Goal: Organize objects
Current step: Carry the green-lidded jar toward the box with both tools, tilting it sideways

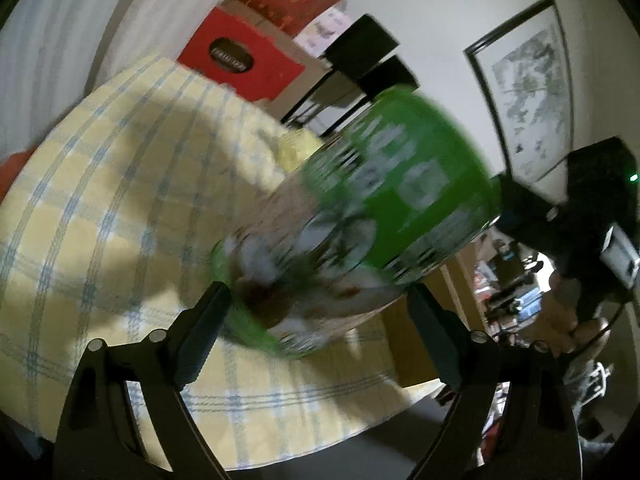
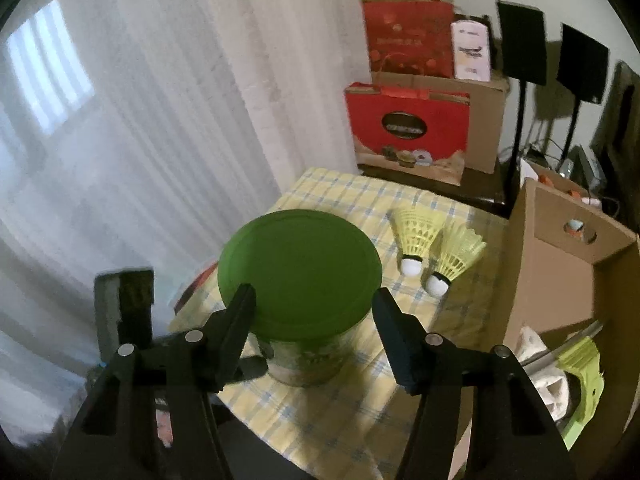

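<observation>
Gripping the green-lidded canister [image 1: 352, 216] at its base, the left gripper [image 1: 316, 332] holds it on the checked desk [image 2: 344, 412]. Right gripper [image 2: 314, 322] straddles the lid [image 2: 298, 276], jaws partway open, apparently not touching; next, probably clamping it.

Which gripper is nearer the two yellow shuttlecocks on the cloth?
Right. The right gripper hovers over the green-lidded can, shuttlecocks just beyond. The left gripper straddles the can's base, farther off.
</observation>
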`<state>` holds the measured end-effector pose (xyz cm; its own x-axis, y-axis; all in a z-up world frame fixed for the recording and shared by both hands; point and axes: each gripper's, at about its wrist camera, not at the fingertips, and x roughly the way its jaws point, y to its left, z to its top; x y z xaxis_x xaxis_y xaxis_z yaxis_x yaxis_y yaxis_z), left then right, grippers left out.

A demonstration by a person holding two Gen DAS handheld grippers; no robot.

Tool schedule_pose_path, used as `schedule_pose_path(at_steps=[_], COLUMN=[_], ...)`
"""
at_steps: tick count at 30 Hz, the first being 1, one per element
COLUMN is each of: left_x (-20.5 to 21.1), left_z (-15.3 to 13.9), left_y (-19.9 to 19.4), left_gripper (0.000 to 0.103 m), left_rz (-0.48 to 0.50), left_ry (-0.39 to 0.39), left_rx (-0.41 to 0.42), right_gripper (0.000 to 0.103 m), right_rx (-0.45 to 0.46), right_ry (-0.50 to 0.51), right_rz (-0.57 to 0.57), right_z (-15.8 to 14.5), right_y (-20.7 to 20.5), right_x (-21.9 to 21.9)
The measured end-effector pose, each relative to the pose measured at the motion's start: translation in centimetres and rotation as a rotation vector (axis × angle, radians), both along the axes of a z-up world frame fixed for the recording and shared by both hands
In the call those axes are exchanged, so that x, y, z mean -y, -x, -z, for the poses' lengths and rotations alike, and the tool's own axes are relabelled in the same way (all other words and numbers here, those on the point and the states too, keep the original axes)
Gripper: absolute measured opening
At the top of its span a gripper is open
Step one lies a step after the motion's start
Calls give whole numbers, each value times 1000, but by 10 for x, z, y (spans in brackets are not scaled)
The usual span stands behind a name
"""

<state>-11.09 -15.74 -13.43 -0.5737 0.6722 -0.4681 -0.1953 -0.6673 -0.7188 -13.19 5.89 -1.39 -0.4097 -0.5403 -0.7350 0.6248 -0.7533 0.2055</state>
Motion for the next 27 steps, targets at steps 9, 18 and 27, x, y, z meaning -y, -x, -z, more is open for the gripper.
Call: schedule_pose_path(at_steps=[9,18,27], left_x=[-7,36,46], left_z=[-27,1,18], left_y=[1,-18,-1], left_gripper=[89,92,93], left_rz=[18,-134,-134], left_ry=[29,-65,-93], left_rx=[-50,30,107], right_gripper=[63,63,63], right_rx=[10,16,-6], right_ry=[-15,-33,-64], right_rz=[29,29,44], right_z=[8,13,13], right_y=[4,3,-1], right_x=[-13,-19,-26])
